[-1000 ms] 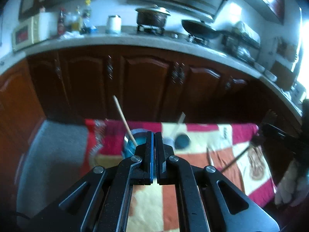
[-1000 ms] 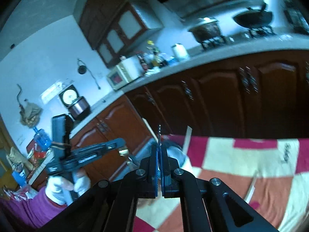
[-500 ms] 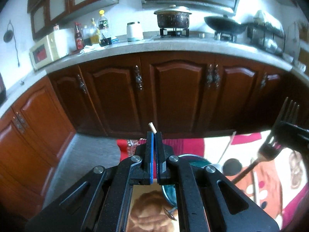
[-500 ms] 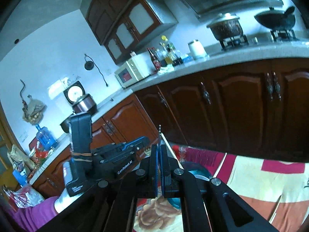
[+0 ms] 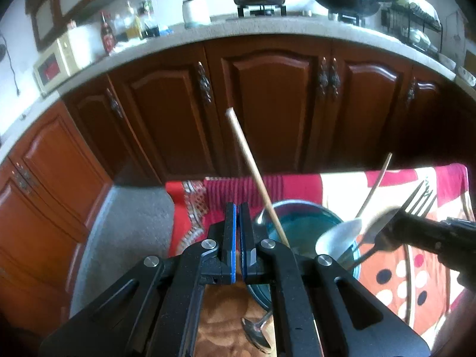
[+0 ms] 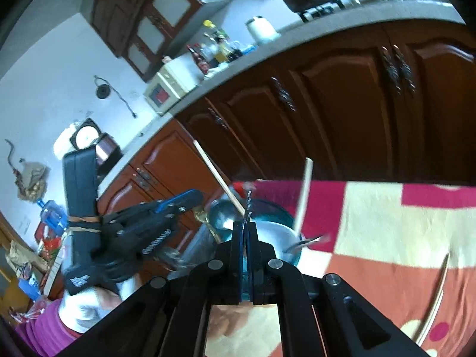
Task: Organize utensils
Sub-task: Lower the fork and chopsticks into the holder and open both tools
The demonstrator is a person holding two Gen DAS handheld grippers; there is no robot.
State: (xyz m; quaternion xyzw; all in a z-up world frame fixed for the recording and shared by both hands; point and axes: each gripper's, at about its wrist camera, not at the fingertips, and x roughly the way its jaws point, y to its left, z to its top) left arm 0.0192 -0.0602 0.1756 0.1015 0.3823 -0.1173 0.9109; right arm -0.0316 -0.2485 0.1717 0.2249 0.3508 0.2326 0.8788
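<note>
A teal container (image 5: 300, 226) stands on the patterned cloth and holds a wooden chopstick (image 5: 253, 172), a second leaning chopstick (image 5: 376, 187) and a metal spoon (image 5: 339, 238). My left gripper (image 5: 238, 208) hovers just left of its rim, shut, with nothing visible between the pads. My right gripper (image 6: 244, 226) is shut on a metal fork (image 5: 416, 202), seen edge-on (image 6: 248, 200) in its own view. The fork hangs over the container's right rim, tines up. In the right wrist view the left gripper (image 6: 196, 199) is left of the container (image 6: 267, 223).
A spoon (image 5: 258, 336) lies on the cloth below my left gripper. One more chopstick (image 6: 434, 294) lies on the red and cream cloth (image 6: 386, 232) to the right. Brown cabinets (image 5: 267, 104) and a cluttered counter run behind. A gloved hand (image 6: 83, 306) holds the left gripper.
Both grippers have sunk toward the cloth and closed in on the teal container. The fork has come from the right to the container's rim. Both stayed shut.
</note>
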